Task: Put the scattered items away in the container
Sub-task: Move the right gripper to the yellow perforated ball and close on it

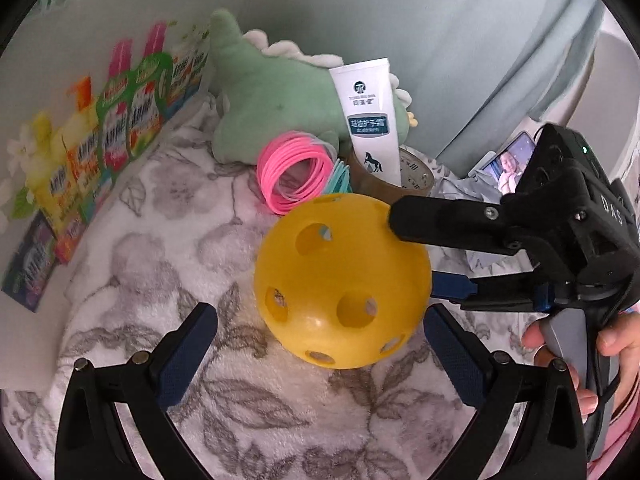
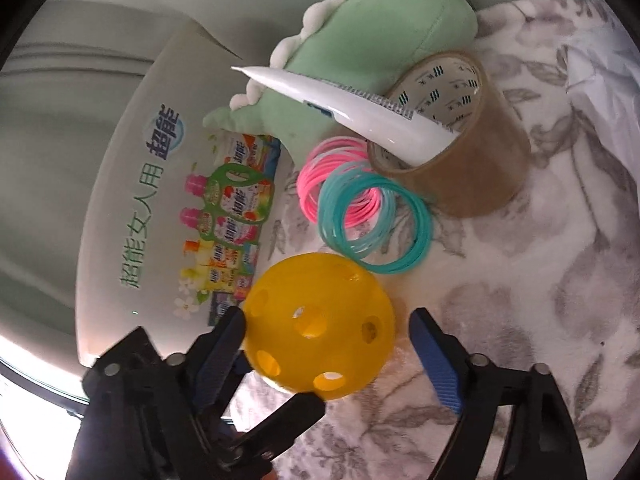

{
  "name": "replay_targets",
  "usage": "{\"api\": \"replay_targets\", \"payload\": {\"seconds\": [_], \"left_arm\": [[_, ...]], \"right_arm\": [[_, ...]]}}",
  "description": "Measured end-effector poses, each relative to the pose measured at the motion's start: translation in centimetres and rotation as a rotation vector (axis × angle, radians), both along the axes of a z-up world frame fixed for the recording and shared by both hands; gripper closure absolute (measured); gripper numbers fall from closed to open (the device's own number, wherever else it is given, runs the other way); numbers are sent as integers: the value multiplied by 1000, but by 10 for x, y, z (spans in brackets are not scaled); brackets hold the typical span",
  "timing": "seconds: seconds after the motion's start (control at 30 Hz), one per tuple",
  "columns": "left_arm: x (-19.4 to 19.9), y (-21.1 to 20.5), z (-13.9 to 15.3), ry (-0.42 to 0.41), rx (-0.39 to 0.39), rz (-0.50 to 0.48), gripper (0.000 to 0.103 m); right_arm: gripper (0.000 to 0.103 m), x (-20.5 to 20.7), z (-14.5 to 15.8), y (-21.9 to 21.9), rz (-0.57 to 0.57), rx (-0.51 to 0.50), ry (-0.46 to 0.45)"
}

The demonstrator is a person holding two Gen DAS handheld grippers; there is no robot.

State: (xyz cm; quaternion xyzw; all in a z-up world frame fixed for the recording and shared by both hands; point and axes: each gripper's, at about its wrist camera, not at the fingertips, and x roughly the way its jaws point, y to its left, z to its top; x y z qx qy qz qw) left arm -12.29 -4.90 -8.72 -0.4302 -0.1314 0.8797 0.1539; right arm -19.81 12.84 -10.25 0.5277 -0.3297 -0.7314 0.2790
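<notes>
Ball: 1 yellow ball [image 1: 342, 282], hollow plastic w/ round holes, sits on the floral blanket [image 1: 168, 264], nr the middle of it.
Left tool: left tool [image 1: 320, 356] released, both pads wide apart, ball lies btwn them, no contact seen.
Right tool: right tool [image 2: 326, 354] also spread open; its finger [image 1: 444, 220] touches the ball's upper right side in the left view; right view shows ball btwn the two pads, left pad right at its edge.
Rings: 2 bunches – pink rings [image 1: 294, 172] and teal rings [image 2: 376, 222], overlapping, just behind the ball.
Tape: 1 brown tape roll [image 2: 460, 160], on its side, beside the rings.
Tube: 1 white tube [image 1: 370, 120] standing in the tape roll's core.
Plush: 1 green plush dino [image 1: 276, 96] w/ white spikes, behind the rest.
Box: printed detergent box [image 1: 92, 136] along the blanket's left edge.
</notes>
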Motion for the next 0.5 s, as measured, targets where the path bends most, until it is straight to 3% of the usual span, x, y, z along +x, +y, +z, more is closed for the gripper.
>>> {"api": "replay_targets", "payload": {"seconds": [0.17,0.5], "left_arm": [[-4,-6,-5,-14,28,2,0],[6,-2,9,20,-16,-24,9]], "right_arm": [[19,-9,-10,-9,7,-64,-64],[18,-5,-2,-23,32,-21,-30]]}}
